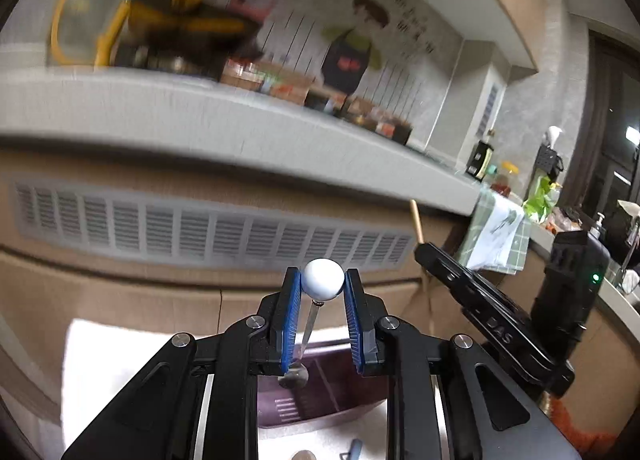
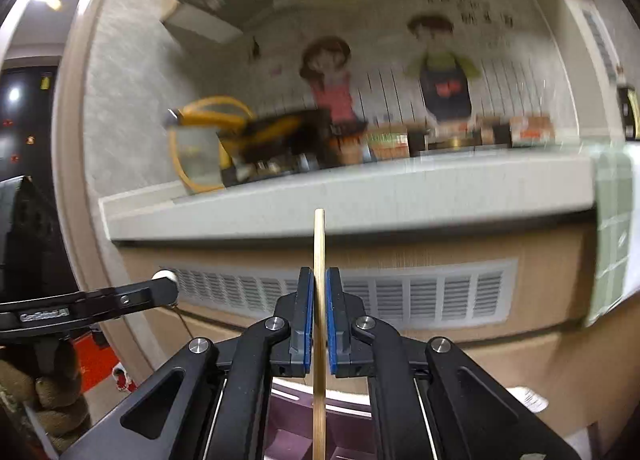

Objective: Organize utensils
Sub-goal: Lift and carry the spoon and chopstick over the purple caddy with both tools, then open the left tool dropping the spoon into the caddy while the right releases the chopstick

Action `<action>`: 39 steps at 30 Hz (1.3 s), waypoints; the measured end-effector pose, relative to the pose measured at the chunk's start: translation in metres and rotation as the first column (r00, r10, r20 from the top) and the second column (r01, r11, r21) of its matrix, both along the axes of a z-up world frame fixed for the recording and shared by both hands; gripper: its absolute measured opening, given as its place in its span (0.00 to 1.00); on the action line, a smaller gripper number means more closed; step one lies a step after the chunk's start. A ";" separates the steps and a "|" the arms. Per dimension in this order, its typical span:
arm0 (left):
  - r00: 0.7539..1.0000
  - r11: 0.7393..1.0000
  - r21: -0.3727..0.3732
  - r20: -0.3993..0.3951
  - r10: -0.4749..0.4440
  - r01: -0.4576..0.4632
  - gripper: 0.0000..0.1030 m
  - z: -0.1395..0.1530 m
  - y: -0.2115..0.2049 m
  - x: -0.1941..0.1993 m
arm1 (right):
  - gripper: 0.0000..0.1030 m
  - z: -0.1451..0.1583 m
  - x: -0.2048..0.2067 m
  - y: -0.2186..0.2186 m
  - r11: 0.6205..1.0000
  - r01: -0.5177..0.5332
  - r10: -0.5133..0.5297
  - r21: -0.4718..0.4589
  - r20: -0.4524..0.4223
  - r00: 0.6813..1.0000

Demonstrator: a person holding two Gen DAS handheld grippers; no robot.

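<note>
The left gripper (image 1: 322, 316) clamps a ball-topped spoon (image 1: 322, 279), the right gripper (image 2: 319, 320) a chopstick (image 2: 319, 300); either pinched utensil may pivot and slip.

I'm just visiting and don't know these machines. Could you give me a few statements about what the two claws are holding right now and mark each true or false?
1. The left claw grips a small spoon by the white ball on its handle. True.
2. The right claw is empty. False: it is shut on a thin wooden stick.
3. The wooden stick stands nearly upright between the blue pads. True.
4. The spoon's bowl points up above the ball. False: it hangs below the ball, over a purplish tray.
5. A slatted vent panel sits under the counter edge. True.
</note>
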State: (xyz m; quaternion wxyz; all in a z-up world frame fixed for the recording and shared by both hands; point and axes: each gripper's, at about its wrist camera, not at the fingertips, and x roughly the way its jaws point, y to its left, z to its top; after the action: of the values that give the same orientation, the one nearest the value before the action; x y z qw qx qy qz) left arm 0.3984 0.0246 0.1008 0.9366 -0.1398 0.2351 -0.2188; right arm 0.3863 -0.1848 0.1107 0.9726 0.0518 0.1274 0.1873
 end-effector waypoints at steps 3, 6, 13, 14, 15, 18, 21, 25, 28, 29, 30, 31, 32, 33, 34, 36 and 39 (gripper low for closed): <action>0.998 1.000 -0.004 -0.055 -0.015 0.015 0.22 -0.026 -0.004 0.019 | 0.05 -0.027 0.030 0.001 1.000 0.007 -0.007 -0.003 -0.048 0.999; 0.995 1.000 -0.014 -0.094 -0.024 0.023 0.22 -0.050 -0.007 0.030 | 0.05 -0.043 0.049 0.005 1.000 0.013 -0.014 -0.014 -0.066 0.998; 0.983 0.999 -0.018 -0.178 -0.047 0.044 0.24 -0.090 -0.019 0.040 | 0.06 -0.078 0.055 -0.003 0.998 0.069 -0.070 -0.014 -0.140 0.988; 0.983 0.999 -0.006 -0.177 -0.042 0.041 0.26 -0.092 -0.021 0.039 | 0.07 -0.081 0.054 -0.005 0.997 0.070 -0.071 -0.013 -0.157 0.985; 0.985 0.999 0.002 -0.169 -0.036 0.036 0.28 -0.093 -0.021 0.036 | 0.07 -0.084 0.054 -0.009 0.998 0.068 -0.068 -0.008 -0.185 0.980; 0.987 1.000 -0.015 -0.156 -0.029 0.027 0.35 -0.086 -0.022 0.025 | 0.07 -0.089 0.047 -0.019 0.998 0.069 -0.069 -0.008 -0.232 0.970; 0.990 1.000 -0.017 -0.142 -0.015 0.013 0.36 -0.076 -0.019 0.011 | 0.08 -0.088 0.036 -0.024 0.997 0.060 -0.070 -0.046 -0.244 0.967; 0.991 1.000 -0.004 -0.135 -0.002 0.001 0.36 -0.069 -0.017 -0.010 | 0.08 -0.089 0.026 -0.023 0.998 0.006 -0.024 -0.059 -0.306 0.952; 0.990 1.000 0.009 -0.141 0.005 -0.004 0.36 -0.067 -0.013 -0.025 | 0.08 -0.093 0.018 -0.024 0.998 0.005 -0.027 -0.064 -0.352 0.936; 0.990 1.000 0.012 -0.143 0.007 -0.005 0.36 -0.067 -0.012 -0.030 | 0.08 -0.093 0.015 -0.025 0.998 0.011 -0.036 -0.069 -0.357 0.933; 0.989 1.000 0.016 -0.145 0.008 -0.006 0.36 -0.068 -0.010 -0.033 | 0.08 -0.094 0.014 -0.024 0.997 0.018 -0.046 -0.081 -0.363 0.931; 0.989 1.000 0.020 -0.148 0.009 -0.006 0.36 -0.068 -0.010 -0.036 | 0.08 -0.094 0.013 -0.024 0.996 0.024 -0.056 -0.092 -0.369 0.928; 0.988 1.000 0.024 -0.152 0.010 -0.006 0.36 -0.070 -0.010 -0.039 | 0.10 -0.095 0.014 -0.021 0.994 0.028 -0.065 -0.102 -0.380 0.923; 0.988 1.000 0.025 -0.157 0.008 -0.005 0.36 -0.072 -0.009 -0.042 | 0.10 -0.096 0.016 -0.020 0.993 0.032 -0.073 -0.110 -0.395 0.916; 0.987 1.000 0.023 -0.163 0.006 -0.002 0.36 -0.074 -0.008 -0.044 | 0.11 -0.097 0.019 -0.020 0.993 0.039 -0.084 -0.116 -0.416 0.906; 0.984 1.000 0.022 -0.179 0.001 0.003 0.36 -0.079 -0.006 -0.047 | 0.11 -0.098 0.027 -0.015 0.991 0.050 -0.100 -0.123 -0.435 0.895; 0.983 1.000 0.013 -0.183 -0.006 0.008 0.36 -0.083 0.001 -0.055 | 0.11 -0.089 0.045 -0.016 0.989 0.060 -0.116 -0.134 -0.458 0.882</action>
State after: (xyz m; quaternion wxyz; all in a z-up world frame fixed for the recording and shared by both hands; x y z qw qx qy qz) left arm 0.3432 0.0258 0.0182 0.9112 -0.1522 0.3223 -0.2066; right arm 0.4317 -0.2006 0.0217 0.9228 0.0445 0.3643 0.1174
